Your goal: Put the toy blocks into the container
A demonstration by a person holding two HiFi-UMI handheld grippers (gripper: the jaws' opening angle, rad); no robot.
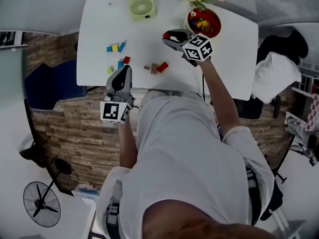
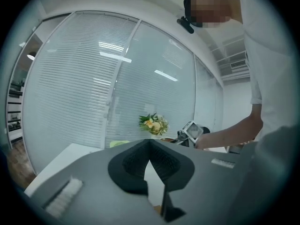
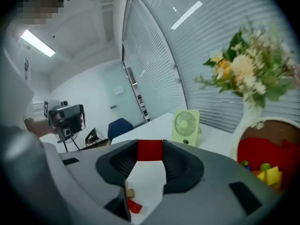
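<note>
**Red block gripped beside the bowl**

The right gripper (image 1: pixel 169 38) is clamped on a red block (image 3: pixel 150 150) above the white table (image 1: pixel 234 63). The red bowl (image 3: pixel 255 153) stands just beside it at two o'clock and has coloured blocks in it. The left gripper (image 2: pixel 149 144) has its jaws together with nothing between them, and sits at the table's seven o'clock edge. Loose blocks (image 1: pixel 115 47) lie at the right gripper's nine o'clock. A brown block (image 1: pixel 154 67) lies at its six o'clock. A green fan (image 1: pixel 142 7) stands at eleven.
</note>
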